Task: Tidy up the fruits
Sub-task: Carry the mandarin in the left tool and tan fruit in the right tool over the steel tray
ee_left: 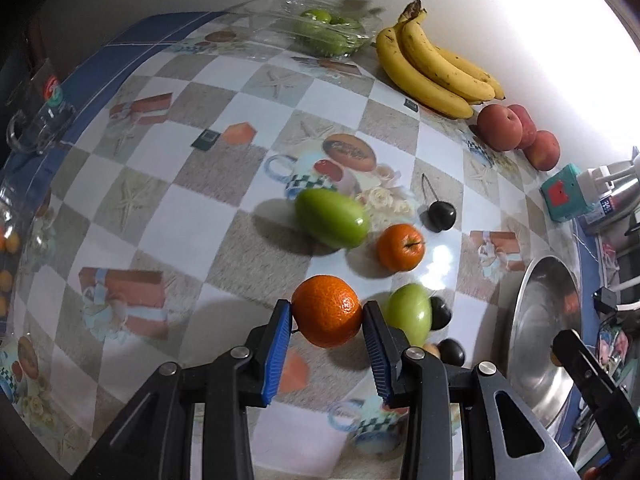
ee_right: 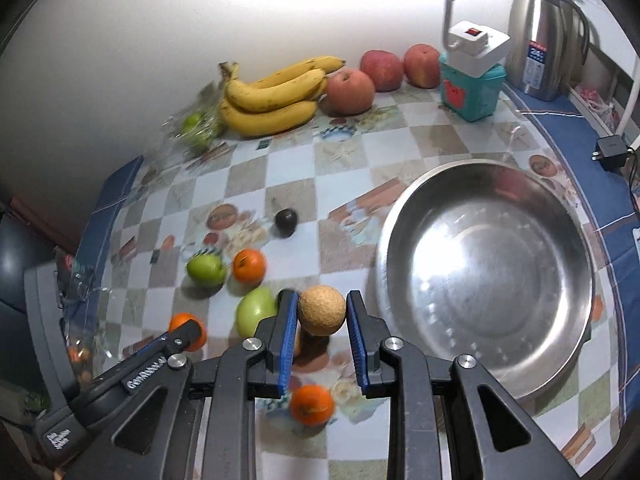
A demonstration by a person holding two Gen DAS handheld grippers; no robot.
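Observation:
My left gripper (ee_left: pixel 326 316) is shut on an orange mandarin (ee_left: pixel 326 311) and holds it above the checked tablecloth. My right gripper (ee_right: pixel 322 312) is shut on a tan, rough-skinned round fruit (ee_right: pixel 321 309) left of the steel bowl (ee_right: pixel 486 258). On the cloth lie a green oblong fruit (ee_left: pixel 331 218), a small orange fruit (ee_left: pixel 400 247), a green fruit (ee_left: pixel 410 316) and dark plums (ee_left: pixel 440 216). Another mandarin (ee_right: pixel 311 405) lies under my right gripper. The left gripper also shows in the right wrist view (ee_right: pixel 188 334).
Bananas (ee_left: pixel 434 66) and red apples (ee_left: pixel 500 127) line the back wall. A clear plastic box with green fruit (ee_left: pixel 326 32) stands at the back. A teal box with a white adapter (ee_right: pixel 472 80), a steel thermos (ee_right: pixel 540 32) and a glass mug (ee_left: pixel 38 128) stand around the edges.

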